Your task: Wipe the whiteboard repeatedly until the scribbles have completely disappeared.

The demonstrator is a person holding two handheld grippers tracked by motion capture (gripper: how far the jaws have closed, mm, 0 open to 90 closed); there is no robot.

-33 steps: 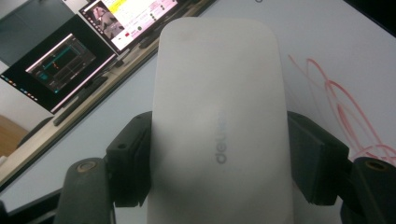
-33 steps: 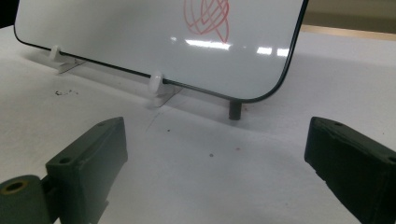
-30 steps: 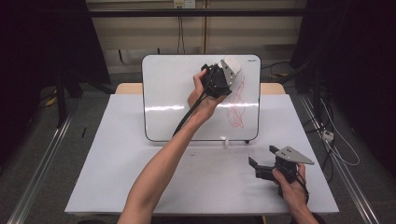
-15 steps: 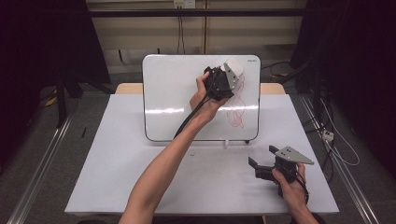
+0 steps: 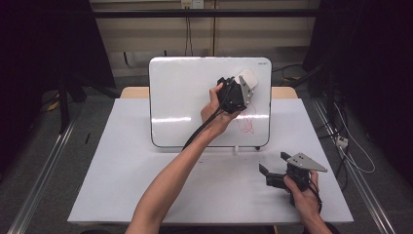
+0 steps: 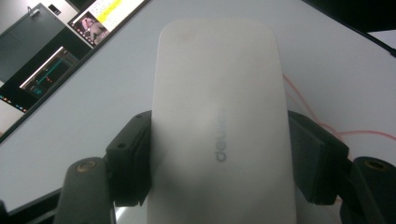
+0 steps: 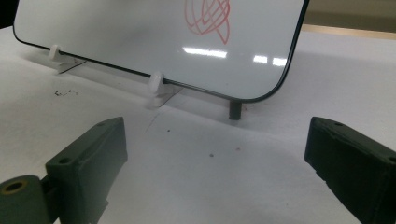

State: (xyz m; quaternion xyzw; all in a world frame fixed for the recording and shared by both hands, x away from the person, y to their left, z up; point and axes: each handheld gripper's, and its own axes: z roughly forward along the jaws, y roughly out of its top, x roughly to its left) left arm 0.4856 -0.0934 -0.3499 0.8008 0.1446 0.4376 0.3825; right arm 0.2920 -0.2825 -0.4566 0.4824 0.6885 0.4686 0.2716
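A white-board stands tilted on small feet at the back of the white table. My left gripper is shut on a white eraser and holds it against the board's upper right part. In the left gripper view the eraser sits between both black jaws, with faint red lines on the board beside it. A red scribble lies lower on the board, below the eraser. My right gripper rests open on the table at the front right, and its jaws have nothing between them.
White clip feet and a short black peg hold the board's lower edge. Small dark crumbs lie on the table in front of it. Metal rails and cables run along the floor on both sides.
My left gripper has slid the eraser down the board. The upper part of the red scribble is gone; only the lower loops stay. The right gripper has not moved.
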